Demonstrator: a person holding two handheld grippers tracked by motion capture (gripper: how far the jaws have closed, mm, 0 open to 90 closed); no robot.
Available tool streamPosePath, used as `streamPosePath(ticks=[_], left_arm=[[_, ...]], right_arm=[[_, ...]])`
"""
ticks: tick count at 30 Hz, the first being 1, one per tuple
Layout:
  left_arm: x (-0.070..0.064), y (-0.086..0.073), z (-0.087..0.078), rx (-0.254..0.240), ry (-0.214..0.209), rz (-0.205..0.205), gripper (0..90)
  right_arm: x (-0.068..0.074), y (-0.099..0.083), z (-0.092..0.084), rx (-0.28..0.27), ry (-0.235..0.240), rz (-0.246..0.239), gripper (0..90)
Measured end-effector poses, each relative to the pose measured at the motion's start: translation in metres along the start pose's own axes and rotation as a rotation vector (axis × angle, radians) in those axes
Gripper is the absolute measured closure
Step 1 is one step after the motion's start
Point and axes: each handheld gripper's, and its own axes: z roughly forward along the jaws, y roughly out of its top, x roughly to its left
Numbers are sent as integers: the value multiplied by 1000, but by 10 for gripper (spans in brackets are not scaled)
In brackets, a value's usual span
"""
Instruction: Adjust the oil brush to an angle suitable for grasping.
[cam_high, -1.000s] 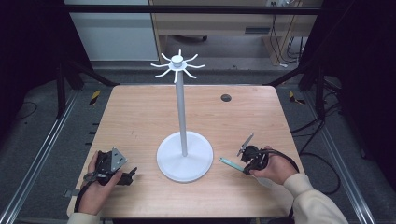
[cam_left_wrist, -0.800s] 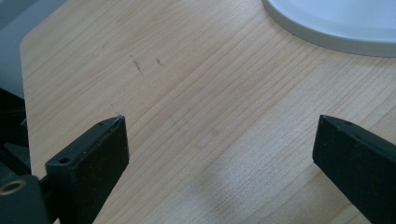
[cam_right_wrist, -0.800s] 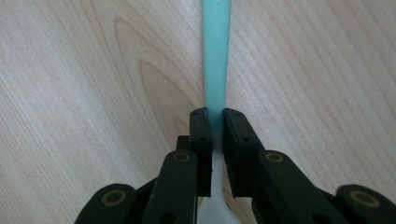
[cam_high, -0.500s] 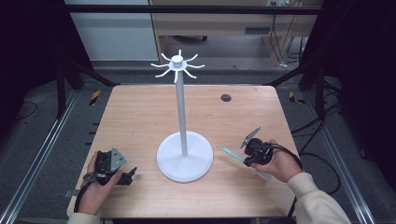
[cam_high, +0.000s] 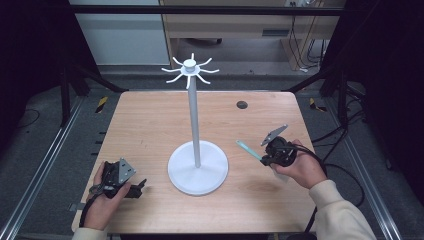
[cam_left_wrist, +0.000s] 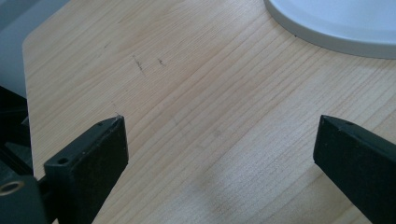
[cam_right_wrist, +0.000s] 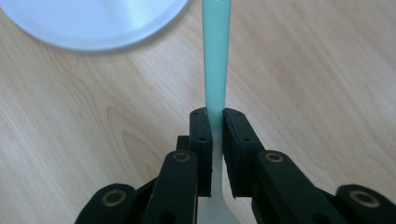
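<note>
A white stand (cam_high: 194, 120) with curved hooks at its top rises from a round base (cam_high: 198, 172) at mid-table. My right gripper (cam_high: 263, 159) hovers above the table to the right of the base, shut on a flat mint-green utensil handle (cam_high: 248, 149) that points toward the pole. In the right gripper view the pads (cam_right_wrist: 201, 126) pinch the handle (cam_right_wrist: 215, 60), whose lower part turns white; the base (cam_right_wrist: 93, 23) lies beyond. My left gripper (cam_high: 141, 186) rests on the table left of the base. Its jaws stand open over bare wood (cam_left_wrist: 219, 135).
The wooden table (cam_high: 150, 125) has a small dark round hole (cam_high: 242, 104) at the back right. The stand's base edge (cam_left_wrist: 336, 23) shows at the upper right of the left gripper view. Metal rails run along both sides of the table.
My right hand has risen off the table with the green handle held in its jaws and shifted slightly right. The left hand has stayed where it was.
</note>
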Motion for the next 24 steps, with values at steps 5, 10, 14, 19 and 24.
streamPosePath(ticks=[5,10,14,19,24], left_arm=[[-1,1,0,-1,5,0,27],[0,0,0,-3,8,-7,26],[1,1,-1,-20,16,-21,24],[2,0,-1,-14,18,-19,24],[3,0,-1,-20,18,-24,24]], right_arm=[[-3,8,-12,-124,-16,23,825],[-2,17,-17,-218,-31,40,825],[0,25,-17,-256,-39,59,825],[0,39,-19,-331,-37,108,825],[-1,51,-24,-442,-22,163,825]])
